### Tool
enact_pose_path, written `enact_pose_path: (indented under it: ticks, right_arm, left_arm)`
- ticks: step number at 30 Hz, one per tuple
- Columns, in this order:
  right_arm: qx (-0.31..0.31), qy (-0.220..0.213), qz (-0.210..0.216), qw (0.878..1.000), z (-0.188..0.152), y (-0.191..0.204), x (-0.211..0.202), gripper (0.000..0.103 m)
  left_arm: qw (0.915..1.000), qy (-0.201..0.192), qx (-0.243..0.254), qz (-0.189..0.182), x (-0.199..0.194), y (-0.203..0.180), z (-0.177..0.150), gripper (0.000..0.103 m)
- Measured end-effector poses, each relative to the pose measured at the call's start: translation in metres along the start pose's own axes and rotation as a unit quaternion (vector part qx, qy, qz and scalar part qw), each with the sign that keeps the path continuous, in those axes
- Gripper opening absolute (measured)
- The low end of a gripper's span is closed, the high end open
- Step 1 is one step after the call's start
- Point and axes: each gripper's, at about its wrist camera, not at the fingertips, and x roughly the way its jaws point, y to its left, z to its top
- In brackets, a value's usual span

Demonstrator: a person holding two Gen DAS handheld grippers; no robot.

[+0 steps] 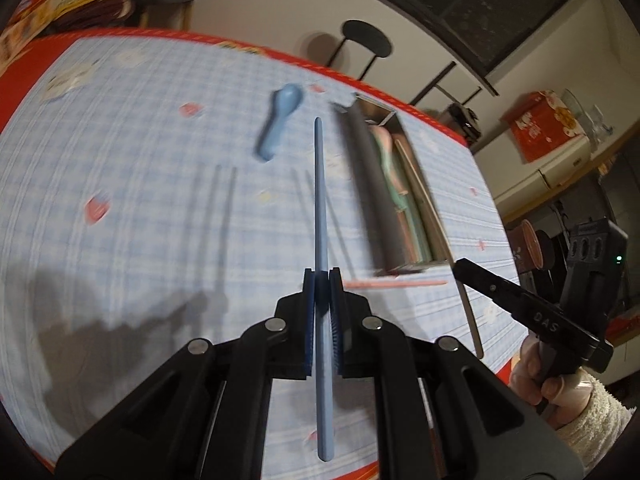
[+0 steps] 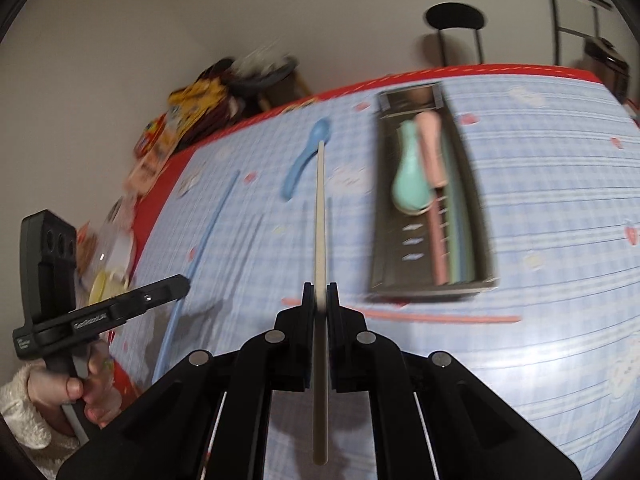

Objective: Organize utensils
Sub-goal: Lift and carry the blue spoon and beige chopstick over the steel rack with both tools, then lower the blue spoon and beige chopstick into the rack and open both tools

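I have the left gripper point(image 1: 321, 276) clamped on a blue chopstick point(image 1: 320, 200) and the right gripper point(image 2: 319, 290) clamped on a beige chopstick point(image 2: 321, 216), both above the table, the tray point(image 2: 384, 200) far right. Each stick is pinched at one point, so either could pivot and miss the tray.

On the side of the right gripper point(image 1: 464, 266), seen from your left wrist camera, you can read the raised letters "DAS". On the side of the left gripper point(image 2: 182, 282), seen from your right wrist camera, there is a white label point(image 2: 91, 323) that seems to read "GenRobot.AI", though blur makes the letters uncertain. The small white print point(image 2: 24, 345) at that gripper's rear end is too tiny for you to read. The printing on the red box point(image 1: 546, 126) is too blurred.
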Motion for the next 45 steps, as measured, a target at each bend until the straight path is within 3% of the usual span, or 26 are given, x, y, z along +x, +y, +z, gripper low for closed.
enact_pose_path:
  ticks: [9, 17, 24, 32, 35, 36, 37, 41, 45]
  right_arm:
    - [0.050, -0.030, -0.040, 0.998, 0.036, -0.048, -0.004, 0.006]
    - [0.065, -0.024, -0.060, 0.996, 0.060, -0.067, 0.021, 0.007]
    - [0.085, -0.012, -0.062, 0.994, 0.071, -0.080, 0.040, 0.007]
    - [0.098, 0.001, -0.060, 0.993, 0.074, -0.085, 0.049, 0.007]
    - [0.096, 0.003, -0.068, 0.993, 0.075, -0.084, 0.045, 0.009]
    - [0.094, -0.001, -0.072, 0.993, 0.075, -0.082, 0.041, 0.010]
    - [0.094, -0.004, -0.076, 0.993, 0.075, -0.082, 0.037, 0.017]
    - [0.091, -0.024, -0.086, 0.992, 0.069, -0.077, 0.016, 0.054]
    - [0.077, -0.032, -0.096, 0.992, 0.059, -0.068, 0.000, 0.076]
  left_arm:
    - [0.9986, 0.012, 0.014, -0.050, 0.045, -0.050, 0.048, 0.011]
    - [0.9962, 0.039, -0.033, -0.071, 0.111, -0.080, 0.083, 0.011]
    - [0.9919, 0.065, -0.079, -0.075, 0.157, -0.084, 0.086, 0.011]
    - [0.9894, 0.074, -0.089, -0.088, 0.177, -0.088, 0.091, 0.011]
    - [0.9912, 0.071, -0.078, -0.079, 0.172, -0.087, 0.092, 0.024]
    - [0.9915, 0.068, -0.078, -0.079, 0.168, -0.086, 0.093, 0.028]
    - [0.9920, 0.064, -0.077, -0.077, 0.164, -0.085, 0.094, 0.031]
    - [0.9962, 0.036, -0.055, -0.057, 0.136, -0.080, 0.098, 0.057]
    - [0.9987, 0.008, -0.040, -0.031, 0.103, -0.066, 0.097, 0.081]
